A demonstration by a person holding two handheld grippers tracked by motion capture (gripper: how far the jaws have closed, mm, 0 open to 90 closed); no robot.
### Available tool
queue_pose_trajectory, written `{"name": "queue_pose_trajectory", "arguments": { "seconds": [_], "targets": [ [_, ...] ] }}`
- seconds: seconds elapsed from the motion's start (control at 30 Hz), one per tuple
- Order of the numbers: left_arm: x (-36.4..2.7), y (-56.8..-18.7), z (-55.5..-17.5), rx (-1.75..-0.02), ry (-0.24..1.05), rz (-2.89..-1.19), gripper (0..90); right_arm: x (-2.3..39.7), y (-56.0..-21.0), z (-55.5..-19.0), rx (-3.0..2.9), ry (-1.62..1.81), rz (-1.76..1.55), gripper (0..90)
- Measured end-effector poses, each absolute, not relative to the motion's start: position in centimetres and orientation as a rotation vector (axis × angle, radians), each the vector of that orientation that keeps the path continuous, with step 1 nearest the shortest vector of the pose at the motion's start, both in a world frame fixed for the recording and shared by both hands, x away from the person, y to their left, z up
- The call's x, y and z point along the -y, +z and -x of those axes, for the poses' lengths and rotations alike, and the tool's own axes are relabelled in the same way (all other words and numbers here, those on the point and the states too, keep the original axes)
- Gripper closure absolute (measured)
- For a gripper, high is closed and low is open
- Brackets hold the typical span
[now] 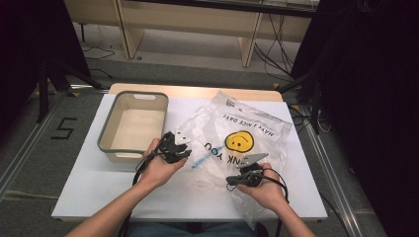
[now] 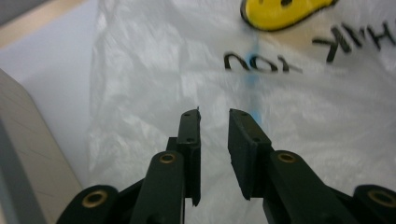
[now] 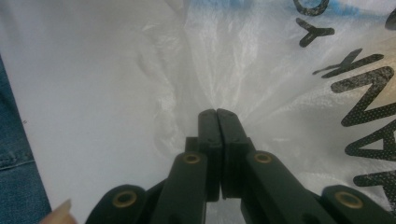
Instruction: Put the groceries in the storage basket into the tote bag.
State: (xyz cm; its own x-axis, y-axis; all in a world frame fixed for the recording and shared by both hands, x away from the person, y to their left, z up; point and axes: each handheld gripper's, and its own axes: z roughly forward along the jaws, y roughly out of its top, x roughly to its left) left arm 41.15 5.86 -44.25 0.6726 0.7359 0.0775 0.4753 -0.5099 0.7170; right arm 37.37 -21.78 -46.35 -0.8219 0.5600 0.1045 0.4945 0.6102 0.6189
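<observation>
We have the plastic bag (image 1: 237, 143) lying crumpled on the white table (image 1: 89, 187), just right of the grey bin (image 1: 132, 123), its smiley face and lettering turned away from us and something blue showing through the film near the middle. Our right gripper (image 3: 217, 114) has its jaws pressed together on a fold of the bag's near edge, so we hold that pinch firm and low. Our left gripper (image 2: 214, 114) hangs just over the film with a narrow gap between its jaws and nothing caught in it yet. To do this well, we judge that we should set the left jaws over a single layer near the right pinch, then close fully, so that parting the hands opens the mouth rather than dragging the whole bag.
</observation>
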Motion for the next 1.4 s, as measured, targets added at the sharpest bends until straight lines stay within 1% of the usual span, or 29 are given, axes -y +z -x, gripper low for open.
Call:
{"name": "queue_pose_trajectory", "arguments": {
  "seconds": [0.07, 0.17, 0.23, 0.37, 0.53, 0.67, 0.83, 0.93, 1.03, 1.17, 1.3, 1.4],
  "targets": [
    [-5.9, -44.9, -41.2, -0.935, 0.465, -2.243, 76.5, 21.9, -46.1, -37.2, -2.721, 1.017, -0.909, 85.3],
    [-5.8, -45.7, -41.2, -0.946, 0.444, -2.290, 77.1, 22.4, -45.5, -37.2, -2.665, 1.074, -0.912, 76.3],
    [-5.7, -46.1, -41.3, -0.950, 0.431, -2.310, 77.1, 22.9, -45.0, -37.1, -2.597, 1.123, -0.939, 72.1],
    [-5.7, -46.5, -41.3, -0.959, 0.417, -2.318, 77.1, 24.3, -44.1, -37.2, -2.452, 1.223, -1.003, 66.8],
    [-6.0, -46.1, -40.7, -0.950, 0.418, -2.302, 77.1, 26.1, -43.0, -37.2, -2.284, 1.307, -1.078, 62.7],
    [-6.5, -45.1, -40.1, -0.946, 0.428, -2.269, 76.4, 27.2, -43.2, -37.3, -2.257, 1.262, -1.127, 63.1],
    [-6.7, -43.1, -39.8, -0.924, 0.470, -2.192, 74.5, 27.6, -44.4, -37.4, -2.347, 1.163, -1.200, 70.7],
    [-6.5, -42.5, -39.7, -0.919, 0.496, -2.151, 74.4, 27.5, -45.0, -37.4, -2.414, 1.106, -1.222, 73.9],
    [-6.5, -42.8, -39.9, -0.922, 0.502, -2.148, 73.0, 27.4, -45.3, -37.3, -2.429, 1.065, -1.222, 73.8],
    [-6.9, -43.6, -40.0, -0.937, 0.473, -2.150, 71.2, 27.8, -45.1, -37.2, -2.391, 1.072, -1.237, 70.4],
    [-7.3, -44.3, -39.8, -0.904, 0.403, -2.154, 66.4, 28.5, -44.9, -37.1, -2.337, 1.080, -1.239, 67.1],
    [-7.4, -44.8, -39.4, -0.899, 0.403, -2.164, 63.4, 29.1, -44.7, -36.9, -2.296, 1.093, -1.243, 65.5]
  ]
}}
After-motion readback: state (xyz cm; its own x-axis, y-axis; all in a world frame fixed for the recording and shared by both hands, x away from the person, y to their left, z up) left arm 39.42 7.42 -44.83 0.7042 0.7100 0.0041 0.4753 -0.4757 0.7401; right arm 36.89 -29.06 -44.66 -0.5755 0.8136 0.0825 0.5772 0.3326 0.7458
